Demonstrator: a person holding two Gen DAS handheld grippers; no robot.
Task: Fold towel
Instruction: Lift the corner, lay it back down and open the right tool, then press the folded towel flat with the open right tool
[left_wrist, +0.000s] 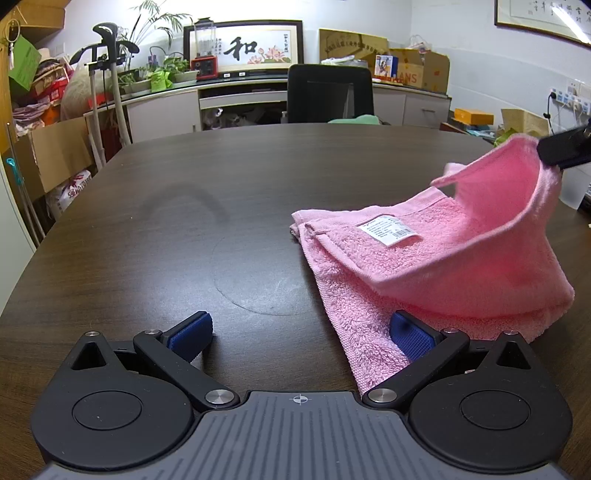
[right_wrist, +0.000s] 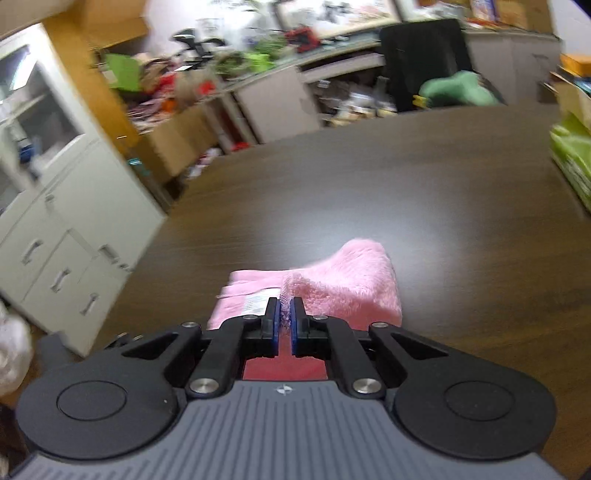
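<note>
Jaws of the left gripper (left_wrist: 301, 334) stand wide apart and hold nothing; one blue pad (left_wrist: 192, 334) rests over bare table (left_wrist: 166, 229), the other lies on the near edge of the towel (left_wrist: 436, 254). Jaws of the right gripper (right_wrist: 283, 319) are nearly closed, pinching a fold of pink cloth between the blue pads. From the left wrist view, the right gripper (left_wrist: 563, 147) shows as a dark shape at the right edge, holding one towel corner raised off the table, so the cloth rises in a curved flap from the flat, folded part. A white label (left_wrist: 389, 229) lies face up on that flat part. The towel sits on the right side of the dark wooden table. A black chair (left_wrist: 328, 92) stands behind the far edge. The right wrist view is blurred.
</note>
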